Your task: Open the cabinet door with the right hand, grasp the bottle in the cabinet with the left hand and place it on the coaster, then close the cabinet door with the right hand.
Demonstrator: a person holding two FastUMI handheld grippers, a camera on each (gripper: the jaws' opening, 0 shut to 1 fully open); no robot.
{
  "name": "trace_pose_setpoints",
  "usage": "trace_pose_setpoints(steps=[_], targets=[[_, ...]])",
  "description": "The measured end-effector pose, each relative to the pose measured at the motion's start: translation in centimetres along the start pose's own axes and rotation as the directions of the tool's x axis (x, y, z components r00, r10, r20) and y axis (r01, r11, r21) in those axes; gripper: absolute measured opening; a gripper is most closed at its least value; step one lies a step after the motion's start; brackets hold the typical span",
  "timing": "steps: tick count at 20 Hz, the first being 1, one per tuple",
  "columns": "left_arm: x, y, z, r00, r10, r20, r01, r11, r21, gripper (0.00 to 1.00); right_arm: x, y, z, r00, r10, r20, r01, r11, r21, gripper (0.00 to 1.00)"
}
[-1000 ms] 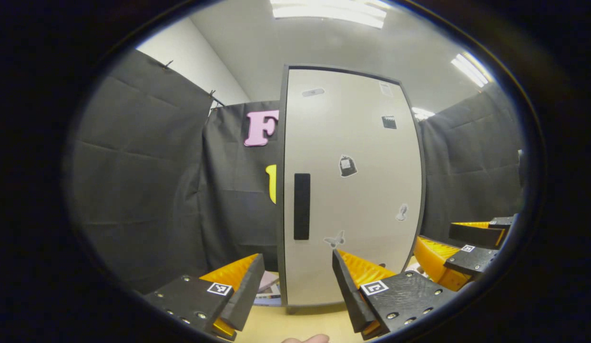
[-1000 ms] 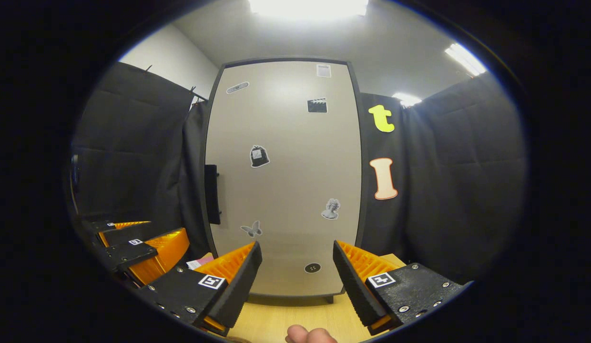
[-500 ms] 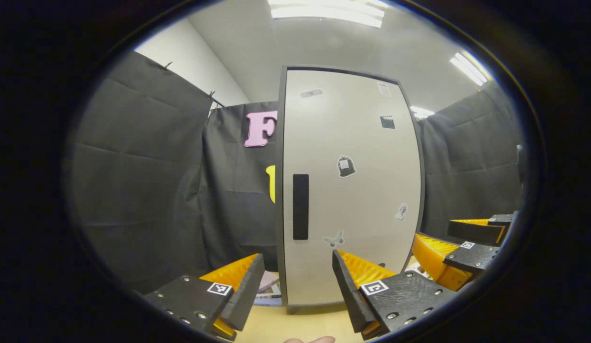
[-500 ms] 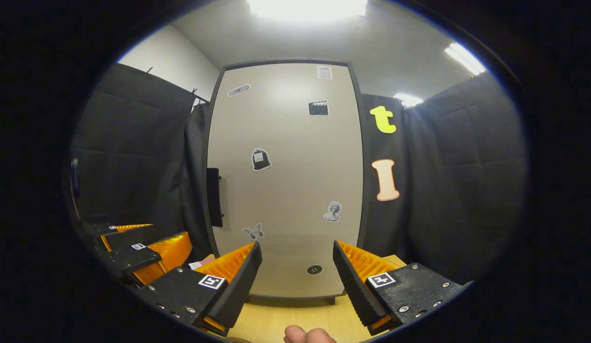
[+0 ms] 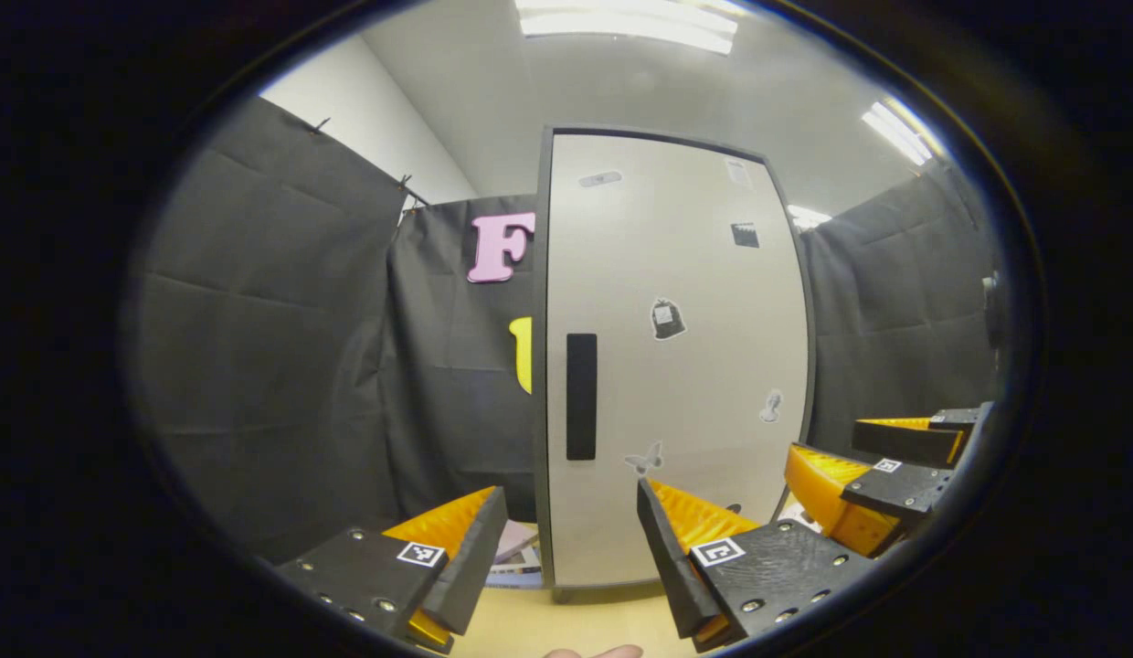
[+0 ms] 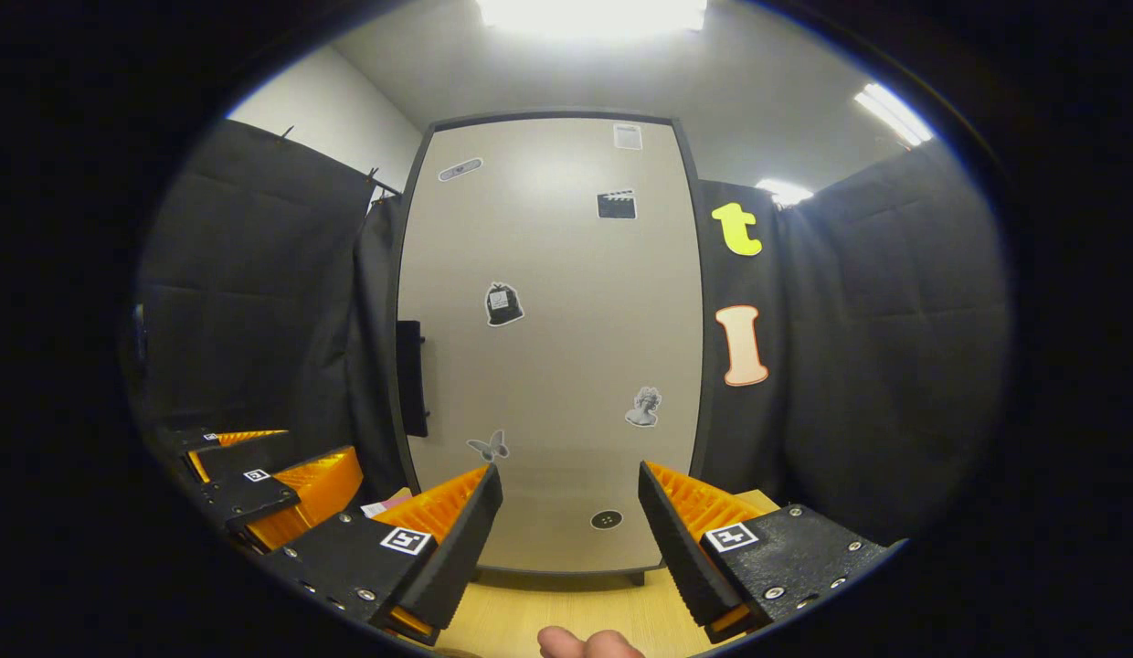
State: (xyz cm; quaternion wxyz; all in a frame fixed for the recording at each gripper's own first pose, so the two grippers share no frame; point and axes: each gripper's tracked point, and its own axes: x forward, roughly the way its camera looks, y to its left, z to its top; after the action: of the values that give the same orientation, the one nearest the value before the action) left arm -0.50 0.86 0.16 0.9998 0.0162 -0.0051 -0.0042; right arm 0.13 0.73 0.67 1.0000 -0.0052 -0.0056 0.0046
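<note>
Cabinet door [image 6: 548, 338] shut, bottle presumably hidden behind it, both tongs, right [image 6: 569, 512] and left [image 5: 571, 530], gaping empty short of it; risk: missing the slim black handle [image 6: 410, 377] at door's left edge, or swinging door into nearby left tongs.

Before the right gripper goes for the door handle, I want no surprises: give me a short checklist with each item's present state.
1. Cabinet door shut, ready to be opened: ok.
2. Handle in sight on the door's left edge, nothing on it: ok.
3. Right gripper open, holding nothing: ok.
4. Left gripper open, free for the bottle: ok.
5. Right gripper lined up with the handle: not ok, it faces the door's middle.
6. Bottle inside the cabinet: cannot tell, door hides it.
</note>
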Motion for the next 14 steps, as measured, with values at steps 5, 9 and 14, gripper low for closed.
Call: trace_pose_setpoints(steps=[5, 9, 14], targets=[[-1.0, 1.8, -0.6, 1.000, 0.007, 0.000, -0.007, 1.000, 0.021, 0.82, 2.2, 1.6, 1.0, 1.000, 0.026, 0.010, -0.026, 1.000, -0.010, 0.93], [-2.6, 3.8, -2.1, 1.000, 0.025, -0.017, -0.025, 0.999, 0.038, 0.83, 4.4, 4.0, 2.1, 0.998, 0.066, 0.025, -0.065, 0.998, -0.018, 0.93], [-4.5, 7.0, -4.1, 0.998, 0.060, -0.037, -0.059, 0.998, 0.025, 0.82, 6.9, 7.6, 4.0, 0.991, 0.118, 0.063, -0.116, 0.993, -0.037, 0.93]])
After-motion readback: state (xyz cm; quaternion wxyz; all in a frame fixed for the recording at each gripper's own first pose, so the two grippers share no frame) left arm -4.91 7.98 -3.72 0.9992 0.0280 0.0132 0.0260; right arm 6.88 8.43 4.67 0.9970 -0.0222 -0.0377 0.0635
